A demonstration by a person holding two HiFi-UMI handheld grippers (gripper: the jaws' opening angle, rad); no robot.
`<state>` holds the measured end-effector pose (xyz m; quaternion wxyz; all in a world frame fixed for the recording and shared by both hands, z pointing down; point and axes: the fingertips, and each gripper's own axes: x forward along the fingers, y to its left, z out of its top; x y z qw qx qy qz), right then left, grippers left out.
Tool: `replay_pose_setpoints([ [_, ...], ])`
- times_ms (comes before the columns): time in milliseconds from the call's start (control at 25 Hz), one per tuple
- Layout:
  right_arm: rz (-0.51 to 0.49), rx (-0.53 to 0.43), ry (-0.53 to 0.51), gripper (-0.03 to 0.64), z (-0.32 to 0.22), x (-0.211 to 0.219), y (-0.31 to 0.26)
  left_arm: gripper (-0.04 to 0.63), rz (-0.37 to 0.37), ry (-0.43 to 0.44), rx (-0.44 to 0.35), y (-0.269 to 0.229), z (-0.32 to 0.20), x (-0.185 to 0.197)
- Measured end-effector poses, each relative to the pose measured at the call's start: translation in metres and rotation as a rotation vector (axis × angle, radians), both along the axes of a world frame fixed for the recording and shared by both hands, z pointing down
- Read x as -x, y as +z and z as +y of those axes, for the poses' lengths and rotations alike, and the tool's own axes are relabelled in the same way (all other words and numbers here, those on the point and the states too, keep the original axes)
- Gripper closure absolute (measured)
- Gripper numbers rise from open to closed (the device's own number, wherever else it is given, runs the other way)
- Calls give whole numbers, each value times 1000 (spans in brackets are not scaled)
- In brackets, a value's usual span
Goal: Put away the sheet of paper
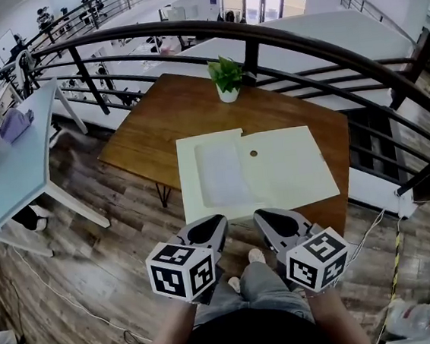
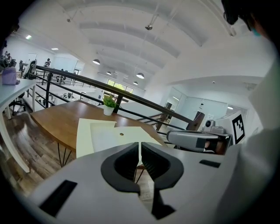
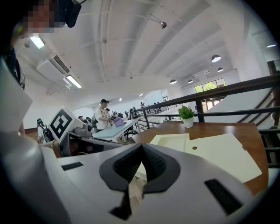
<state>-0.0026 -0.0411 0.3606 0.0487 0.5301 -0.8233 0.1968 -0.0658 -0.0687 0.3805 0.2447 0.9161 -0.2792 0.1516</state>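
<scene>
Shut and empty: left gripper [image 1: 214, 222], right gripper [image 1: 264, 217], just short of the near edge of the table [image 1: 157, 128]. Overhanging that edge: folder [image 1: 291, 171] bearing the sheet of paper [image 1: 219, 174]. Bare wood beyond.

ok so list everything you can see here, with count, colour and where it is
table: 1, brown wood, centre, in front of the person
folder: 1, cream, lying open on the table's near half
sheet of paper: 1, white, flat on the folder's left part
potted plant: 1, green in a white pot, at the table's far edge
railing: 1, black, beyond the table
side table: 1, pale blue, far left
purple thing: 1, on the side table
left gripper: 1, grey, jaws together, empty, short of the table
right gripper: 1, grey, jaws together, empty, beside the left
legs: grey trousers, bottom centre
</scene>
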Motion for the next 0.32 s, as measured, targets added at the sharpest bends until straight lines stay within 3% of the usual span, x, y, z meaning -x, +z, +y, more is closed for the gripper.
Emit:
replay_pose_setpoints([
  [320,30,14,13,591,2,1,8,565,5,13,17,7,3,4],
])
